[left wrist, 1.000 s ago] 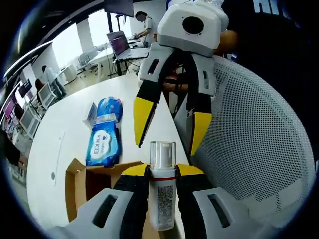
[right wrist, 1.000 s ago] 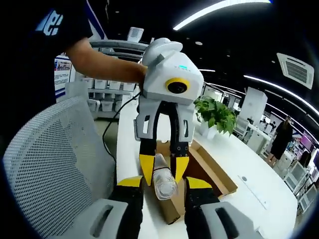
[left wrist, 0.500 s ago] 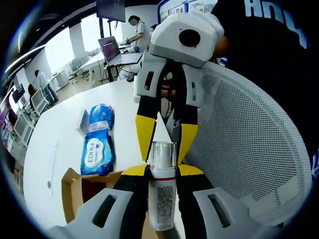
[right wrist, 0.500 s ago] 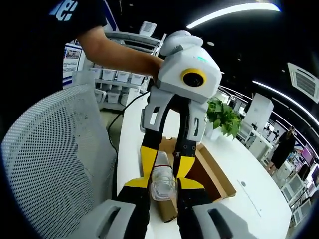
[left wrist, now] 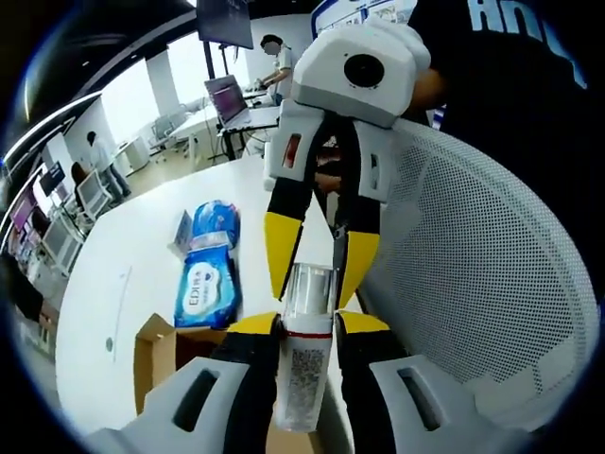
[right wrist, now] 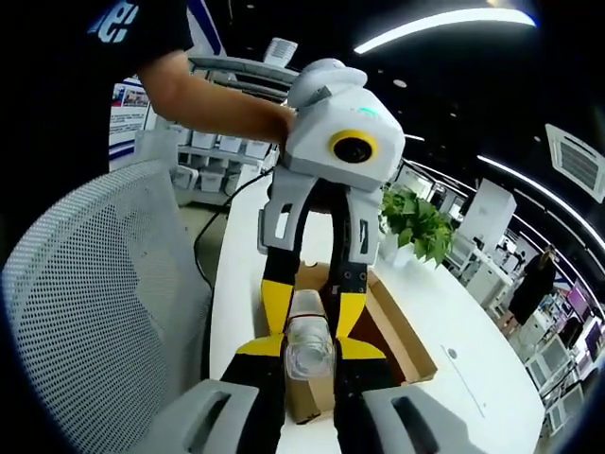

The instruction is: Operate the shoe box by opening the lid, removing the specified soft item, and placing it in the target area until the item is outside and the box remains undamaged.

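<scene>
Bottle held above the open shoe box

The small white bottle (left wrist: 305,355) — clear cap, red band, barcode label — was clamped between both pairs of yellow-tipped jaws, cap toward the right gripper. The brown cardboard shoe box (right wrist: 397,331) lay open on the white table — lid off, dark inside.

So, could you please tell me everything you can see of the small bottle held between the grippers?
The bottle is a small white cylinder with a clear cap, a red band below it and a printed barcode label. The left gripper clamps its body; the right gripper meets its cap end. It is held in the air above the open cardboard box.
</scene>
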Available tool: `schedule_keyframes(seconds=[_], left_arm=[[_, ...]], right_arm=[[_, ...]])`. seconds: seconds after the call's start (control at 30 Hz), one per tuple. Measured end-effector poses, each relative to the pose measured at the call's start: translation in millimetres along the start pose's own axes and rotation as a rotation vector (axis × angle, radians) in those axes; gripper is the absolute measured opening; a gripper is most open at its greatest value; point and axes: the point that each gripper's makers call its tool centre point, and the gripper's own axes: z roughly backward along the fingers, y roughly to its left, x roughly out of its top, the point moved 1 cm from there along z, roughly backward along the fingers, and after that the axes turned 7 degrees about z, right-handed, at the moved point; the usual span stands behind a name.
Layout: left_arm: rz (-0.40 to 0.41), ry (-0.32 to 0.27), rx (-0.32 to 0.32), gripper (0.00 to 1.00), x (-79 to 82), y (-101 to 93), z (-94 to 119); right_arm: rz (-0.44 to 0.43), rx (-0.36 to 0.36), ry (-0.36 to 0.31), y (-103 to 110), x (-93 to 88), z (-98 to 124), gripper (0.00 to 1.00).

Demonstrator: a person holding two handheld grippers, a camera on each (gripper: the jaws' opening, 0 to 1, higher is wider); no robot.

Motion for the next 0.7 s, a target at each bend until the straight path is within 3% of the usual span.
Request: schedule_keyframes(seconds=[0.17, 0.43, 0.7], left_arm=[[0.026, 0.006, 0.078, 0.36, -16.2, 9.0, 7], [0.143, 0.003, 0.215, 0.54, -42.2, 19.5, 21], [0.311, -0.080, 0.335, 0.69, -56.5, 23.6, 40]], right_arm=[[0.014, 0.018, 0.020, -8, -3.2, 0, 0.14], [-0.003, 0.072, 0.075, -27, -16.7, 4, 0.14], [-0.021, 0.104, 0.122, -50, -30.7, 16, 0.14]])
